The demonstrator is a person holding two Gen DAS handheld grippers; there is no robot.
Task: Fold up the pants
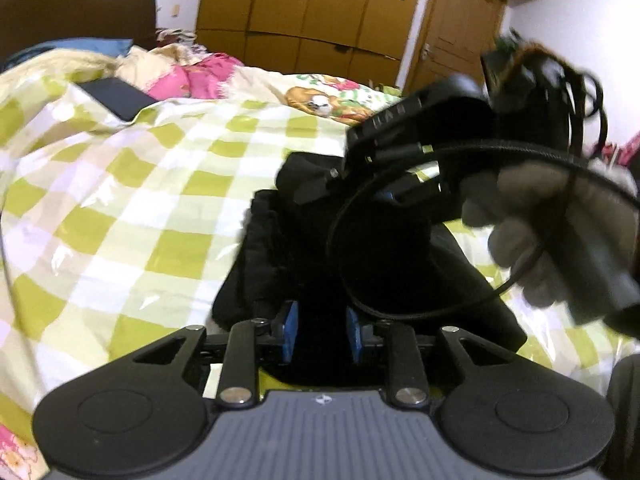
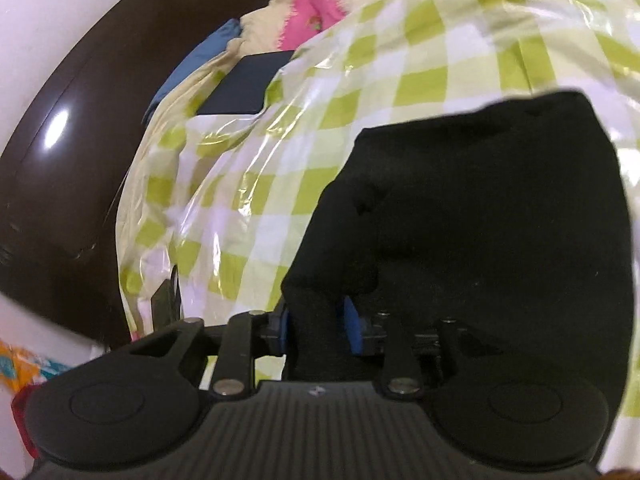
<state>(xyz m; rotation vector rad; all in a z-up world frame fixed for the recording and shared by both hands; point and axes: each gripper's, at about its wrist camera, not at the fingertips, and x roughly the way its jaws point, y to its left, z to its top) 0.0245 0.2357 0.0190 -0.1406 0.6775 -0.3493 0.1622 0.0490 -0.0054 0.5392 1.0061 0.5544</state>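
Note:
The black pants [image 1: 304, 248] lie bunched on a bed under a green-and-white checked plastic sheet [image 1: 132, 208]. My left gripper [image 1: 322, 330] is shut on a fold of the pants between its blue pads [image 1: 291, 332]. The right gripper's body, cables and a gloved hand [image 1: 532, 216] hang above the pants at the right of the left wrist view. In the right wrist view the pants [image 2: 500, 216] fill the right half, and my right gripper [image 2: 318, 326] is shut on a bunch of their cloth between its blue pads [image 2: 353, 328].
A dark flat rectangular object [image 1: 118, 98] lies at the sheet's far left edge. Pink and floral bedding [image 1: 196, 76] is heaped behind. A dark brown headboard [image 2: 80, 128] bounds the bed. Wooden wardrobes and a door [image 1: 320, 12] stand beyond.

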